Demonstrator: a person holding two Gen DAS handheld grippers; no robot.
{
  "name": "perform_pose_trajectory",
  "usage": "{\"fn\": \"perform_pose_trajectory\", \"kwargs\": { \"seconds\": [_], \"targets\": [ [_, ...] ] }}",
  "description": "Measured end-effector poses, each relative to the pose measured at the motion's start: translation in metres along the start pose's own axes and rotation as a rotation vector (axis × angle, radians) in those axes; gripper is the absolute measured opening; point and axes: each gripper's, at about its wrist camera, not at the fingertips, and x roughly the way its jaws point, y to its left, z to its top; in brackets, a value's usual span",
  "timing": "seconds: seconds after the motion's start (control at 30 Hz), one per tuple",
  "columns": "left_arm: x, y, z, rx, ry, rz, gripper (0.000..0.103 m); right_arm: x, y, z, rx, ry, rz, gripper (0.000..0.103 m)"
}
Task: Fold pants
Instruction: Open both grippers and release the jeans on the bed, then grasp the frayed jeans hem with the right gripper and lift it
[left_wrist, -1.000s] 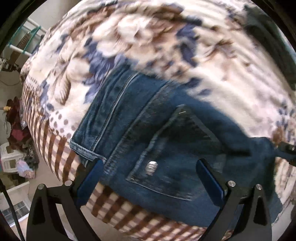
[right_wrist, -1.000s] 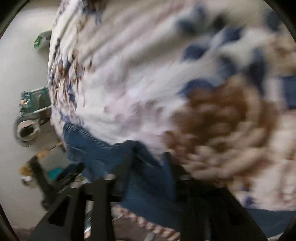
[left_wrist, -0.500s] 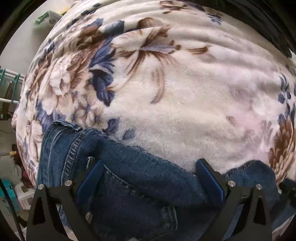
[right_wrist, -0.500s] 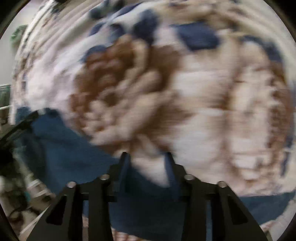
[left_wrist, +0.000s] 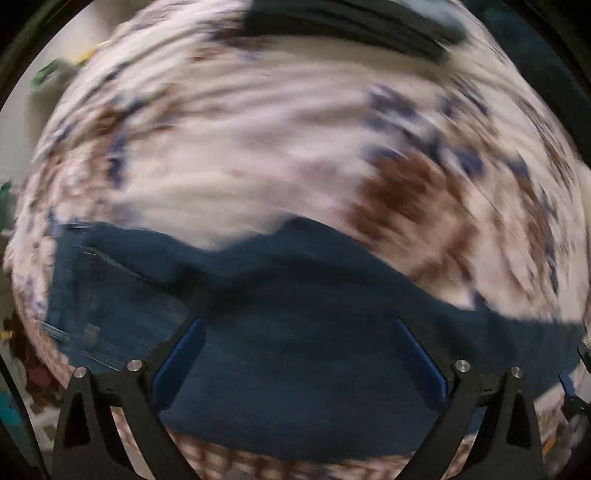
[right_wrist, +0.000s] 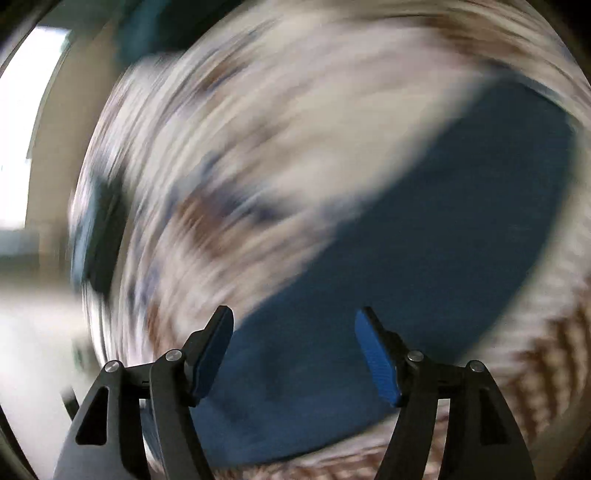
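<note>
a: status of the pants (left_wrist: 295, 369)?

b: the pants lie on the floral blanket (left_wrist: 258, 166) that covers the bed, close to its near edge, where the checked border (right_wrist: 535, 369) begins. in the left wrist view the denim forms one broad dark band with an uneven far edge; a seam and a pocket line show at its left end. in the right wrist view it reads as one long flat strip. both views are blurred, so i cannot count the layers.

a: jaw state?

b: my left gripper (left_wrist: 297, 354) is spread wide above the denim, with nothing between the pads. my right gripper (right_wrist: 295, 350) is released too; its jaws have just been opening, and nothing is between them.

a: progress?

b: judged from the layout, a lengthwise fold is likely done, since the garment appears as one band. the crosswise folds seem to remain. next i need a grip on one end of the band.
</note>
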Motion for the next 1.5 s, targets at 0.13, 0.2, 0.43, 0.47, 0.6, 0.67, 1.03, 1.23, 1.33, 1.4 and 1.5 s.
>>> {"fn": "perform_pose_trajectory", "kwargs": {
  "seconds": [0.13, 0.2, 0.43, 0.47, 0.6, 0.67, 1.03, 1.23, 1.33, 1.4, 1.5],
  "targets": [
    [0.012, -0.066, -0.016, 0.059, 0.014, 0.004, 0.103, -0.046, -0.121, 0.049, 0.246, -0.183, -0.021, 0.071],
    [0.019, -0.097, -0.023, 0.086, 0.024, 0.01, 0.103, -0.049, -0.162, 0.076, 0.292, -0.206, 0.015, 0.071],
    [0.034, -0.174, -0.043, 0.18, 0.021, 0.062, 0.103, 0.015, -0.183, 0.105, 0.246, -0.164, 0.254, 0.009],
    [0.036, -0.18, -0.047, 0.186, 0.024, 0.074, 0.103, 0.012, -0.187, 0.105, 0.272, -0.173, 0.285, 0.008],
    [0.044, -0.188, -0.059, 0.192, 0.026, 0.11, 0.103, -0.007, -0.206, 0.101, 0.361, -0.256, 0.366, 0.008],
    [0.05, -0.183, -0.061, 0.175, 0.026, 0.108, 0.103, 0.01, -0.22, 0.101, 0.417, -0.191, 0.425, 0.01],
    [0.08, -0.148, -0.1, 0.103, -0.033, 0.034, 0.103, 0.041, -0.182, 0.122, 0.247, -0.085, 0.44, 0.007],
    [0.049, -0.109, -0.081, 0.073, -0.036, 0.031, 0.103, 0.008, -0.149, 0.113, 0.167, -0.173, 0.343, 0.007],
    [0.018, -0.078, -0.081, -0.015, -0.053, 0.011, 0.103, -0.026, -0.093, 0.096, 0.015, -0.23, 0.253, 0.007],
    [0.005, -0.052, -0.077, -0.063, -0.049, 0.012, 0.103, -0.042, -0.057, 0.082, -0.059, -0.257, 0.214, 0.007],
    [-0.011, -0.004, -0.074, -0.128, -0.041, 0.014, 0.103, -0.055, 0.011, 0.047, -0.19, -0.29, 0.144, 0.007]
  ]
}}
